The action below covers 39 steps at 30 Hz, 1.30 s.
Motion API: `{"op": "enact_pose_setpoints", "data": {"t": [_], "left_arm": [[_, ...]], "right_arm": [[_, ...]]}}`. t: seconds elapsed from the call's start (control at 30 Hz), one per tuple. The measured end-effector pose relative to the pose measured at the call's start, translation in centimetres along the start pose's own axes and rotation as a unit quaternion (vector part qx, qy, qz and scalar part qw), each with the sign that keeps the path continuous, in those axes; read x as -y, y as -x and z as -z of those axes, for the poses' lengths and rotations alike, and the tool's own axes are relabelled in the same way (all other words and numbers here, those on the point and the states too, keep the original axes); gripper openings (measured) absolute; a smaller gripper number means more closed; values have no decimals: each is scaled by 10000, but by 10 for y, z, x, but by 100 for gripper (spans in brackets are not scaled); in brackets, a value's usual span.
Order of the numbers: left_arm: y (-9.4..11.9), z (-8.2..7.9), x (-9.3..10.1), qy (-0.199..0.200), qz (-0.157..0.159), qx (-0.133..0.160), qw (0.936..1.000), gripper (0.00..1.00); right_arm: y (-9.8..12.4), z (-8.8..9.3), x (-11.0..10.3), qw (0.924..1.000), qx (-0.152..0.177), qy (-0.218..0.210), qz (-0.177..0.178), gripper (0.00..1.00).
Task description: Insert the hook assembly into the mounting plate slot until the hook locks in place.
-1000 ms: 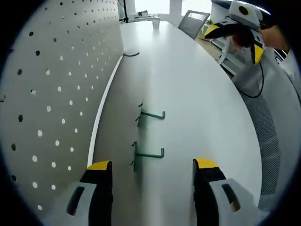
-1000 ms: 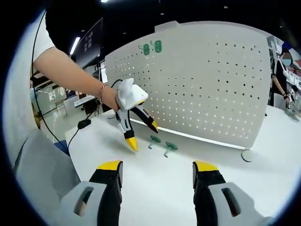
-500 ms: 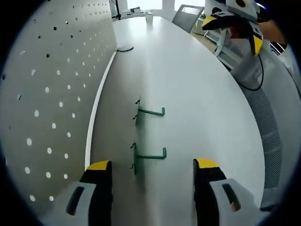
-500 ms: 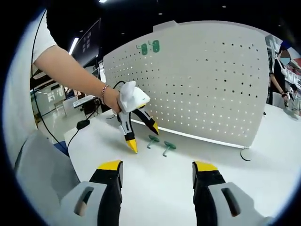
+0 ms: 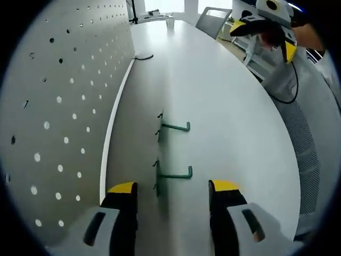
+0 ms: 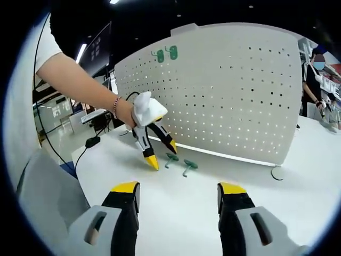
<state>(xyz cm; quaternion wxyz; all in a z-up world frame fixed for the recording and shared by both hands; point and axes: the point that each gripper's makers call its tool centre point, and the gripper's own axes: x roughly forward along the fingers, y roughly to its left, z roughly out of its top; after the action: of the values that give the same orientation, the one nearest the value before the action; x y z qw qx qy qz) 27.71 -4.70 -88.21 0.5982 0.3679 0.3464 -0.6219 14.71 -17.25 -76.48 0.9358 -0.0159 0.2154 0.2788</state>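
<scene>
Lying between open left tool (image 5: pixel 173 193): hook (image 5: pixel 171 175)

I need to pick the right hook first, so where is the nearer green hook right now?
In the left gripper view, the nearer green hook lies on the white table just ahead of the open left gripper, beside the pegboard.

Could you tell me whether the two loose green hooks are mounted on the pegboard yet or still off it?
Still off it. Both green hooks lie on the white table beside the pegboard, with the open left claw just short of the nearer one.
</scene>
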Motion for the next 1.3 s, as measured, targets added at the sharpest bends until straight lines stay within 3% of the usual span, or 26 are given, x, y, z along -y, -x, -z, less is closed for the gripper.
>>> {"op": "enact_pose_setpoints", "data": {"t": [0.5, 0.93, 1.27, 1.3], "left_arm": [[1, 1, 0, 59, -76, -5, 10000, 37], [2, -1, -11, 343, -384, 122, 9986, 20], [1, 0, -18, 282, -622, 42, 9977, 6], [1, 0, -17, 75, -638, -4, 9979, 5]], "right_arm": [[1, 0, 1, 10000, 24, -34, 13, 56], [0, -2, 1, 10000, 51, -60, 7, 55], [1, 0, 3, 9999, 47, -112, 41, 54], [1, -1, 4, 9999, 46, -119, 43, 54]]}}
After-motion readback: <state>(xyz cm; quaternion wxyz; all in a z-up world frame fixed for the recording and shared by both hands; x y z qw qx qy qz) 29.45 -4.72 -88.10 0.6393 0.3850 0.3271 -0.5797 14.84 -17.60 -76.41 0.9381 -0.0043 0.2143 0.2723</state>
